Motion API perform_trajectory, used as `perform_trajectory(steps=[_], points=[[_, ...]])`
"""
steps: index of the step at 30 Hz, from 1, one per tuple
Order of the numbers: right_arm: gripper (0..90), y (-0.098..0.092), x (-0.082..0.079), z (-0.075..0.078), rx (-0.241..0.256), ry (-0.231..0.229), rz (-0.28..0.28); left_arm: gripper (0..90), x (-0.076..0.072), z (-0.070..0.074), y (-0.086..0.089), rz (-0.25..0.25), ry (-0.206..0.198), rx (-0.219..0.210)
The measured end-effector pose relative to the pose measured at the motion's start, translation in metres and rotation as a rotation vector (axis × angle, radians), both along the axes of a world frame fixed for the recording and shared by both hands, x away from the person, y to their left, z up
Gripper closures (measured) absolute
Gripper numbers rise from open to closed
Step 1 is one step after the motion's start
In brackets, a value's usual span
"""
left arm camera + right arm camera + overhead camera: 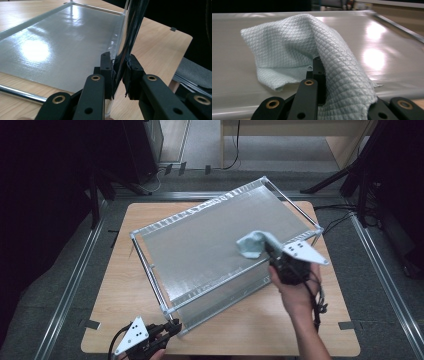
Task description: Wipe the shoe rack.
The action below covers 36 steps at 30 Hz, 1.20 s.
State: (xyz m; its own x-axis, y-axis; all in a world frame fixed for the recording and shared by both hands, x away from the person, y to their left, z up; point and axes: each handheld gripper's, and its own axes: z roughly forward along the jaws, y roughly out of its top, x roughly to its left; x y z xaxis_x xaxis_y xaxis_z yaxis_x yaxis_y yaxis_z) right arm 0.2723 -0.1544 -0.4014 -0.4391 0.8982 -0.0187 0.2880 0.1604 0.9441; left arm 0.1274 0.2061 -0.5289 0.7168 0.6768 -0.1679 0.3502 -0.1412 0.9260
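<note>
Right gripper (274, 253) is clamping 1 pale cloth (251, 244) near the silver rack's (210, 250) right edge, while left gripper (172, 326) is clenching its front corner post (125, 42).

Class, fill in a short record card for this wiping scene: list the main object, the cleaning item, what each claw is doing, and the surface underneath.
Main object: silver-sided box frame with chrome corner rods, set at an angle on the table
Cleaning item: pale blue quilted cloth, resting on the frame's top panel near its right edge
Left claw: shut on an upright chrome rod at the frame's near corner
Right claw: shut on the cloth
Surface: light wooden table
</note>
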Motion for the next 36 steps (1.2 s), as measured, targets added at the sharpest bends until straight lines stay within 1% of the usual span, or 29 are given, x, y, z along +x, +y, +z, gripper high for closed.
perform_trajectory(steps=[2, 4, 6, 7, 8, 10, 11, 13, 14, 16, 17, 18, 19, 20, 24, 27, 29, 31, 32, 34, 36], points=[[83.9, 0.021, -0.013, -0.002, 0.005, 0.003, 0.067, 79.2, -0.001, 0.000, -0.004, -0.005, 0.000, -0.004], [83.8, 0.043, -0.027, -0.003, 0.026, 0.020, 0.142, 79.1, -0.001, 0.000, -0.008, -0.007, 0.001, -0.006], [83.8, 0.066, -0.043, -0.003, 0.020, 0.021, 0.224, 78.9, -0.001, -0.001, -0.010, -0.002, 0.006, -0.015], [83.7, 0.075, -0.049, -0.003, 0.017, 0.023, 0.254, 78.7, -0.001, -0.001, -0.011, 0.007, 0.011, -0.023], [83.6, 0.088, -0.059, -0.003, 0.013, 0.022, 0.303, 78.5, -0.001, -0.001, -0.012, 0.011, 0.013, -0.029], [83.5, 0.105, -0.074, -0.001, 0.021, 0.034, 0.386, 78.4, -0.002, -0.002, -0.013, 0.019, 0.013, -0.030], [83.4, 0.112, -0.079, -0.001, 0.017, 0.035, 0.417, 78.5, -0.002, -0.001, -0.013, 0.020, 0.010, -0.024], [83.4, 0.120, -0.086, 0.000, 0.001, 0.025, 0.444, 78.7, -0.002, -0.001, -0.013, 0.019, 0.009, -0.019], [83.4, 0.120, -0.086, 0.000, -0.002, 0.021, 0.447, 78.8, -0.003, -0.001, -0.014, 0.023, 0.006, -0.017], [83.2, 0.114, -0.080, -0.002, 0.006, 0.017, 0.446, 79.0, -0.003, -0.001, -0.014, 0.022, 0.001, -0.009], [83.2, 0.108, -0.076, -0.002, 0.016, 0.021, 0.430, 79.1, -0.003, -0.001, -0.014, 0.022, 0.003, -0.008], [83.1, 0.100, -0.072, -0.002, 0.014, 0.016, 0.398, 79.1, -0.003, -0.001, -0.013, 0.020, 0.003, -0.008], [83.2, 0.091, -0.068, -0.002, 0.005, 0.004, 0.357, 79.0, -0.003, 0.000, -0.013, 0.019, 0.002, -0.005], [83.2, 0.080, -0.063, -0.002, 0.010, -0.001, 0.319, 79.1, -0.003, 0.000, -0.012, 0.018, 0.002, -0.004], [82.8, 0.026, -0.044, -0.003, 0.079, -0.012, 0.182, 79.1, -0.002, -0.001, -0.011, 0.010, 0.000, -0.003], [82.7, -0.010, -0.028, -0.001, 0.092, -0.011, 0.059, 79.1, -0.001, -0.001, -0.011, 0.011, -0.001, -0.004], [82.7, -0.031, -0.014, 0.002, 0.094, -0.001, 0.000, 79.2, -0.001, -0.001, -0.011, 0.012, -0.002, -0.002], [82.7, -0.048, -0.003, 0.004, 0.077, 0.000, -0.055, 79.2, -0.001, -0.001, -0.011, 0.015, -0.003, 0.001], [82.6, -0.060, 0.005, 0.005, 0.084, 0.006, -0.088, 79.2, -0.001, -0.001, -0.011, 0.018, -0.002, 0.000], [82.3, -0.078, 0.014, 0.007, 0.087, 0.005, -0.150, 79.2, -0.001, -0.001, -0.010, 0.023, 0.000, -0.003], [82.3, -0.095, 0.018, 0.008, 0.114, 0.018, -0.188, 79.0, -0.001, -0.001, -0.009, 0.027, 0.003, -0.007]])
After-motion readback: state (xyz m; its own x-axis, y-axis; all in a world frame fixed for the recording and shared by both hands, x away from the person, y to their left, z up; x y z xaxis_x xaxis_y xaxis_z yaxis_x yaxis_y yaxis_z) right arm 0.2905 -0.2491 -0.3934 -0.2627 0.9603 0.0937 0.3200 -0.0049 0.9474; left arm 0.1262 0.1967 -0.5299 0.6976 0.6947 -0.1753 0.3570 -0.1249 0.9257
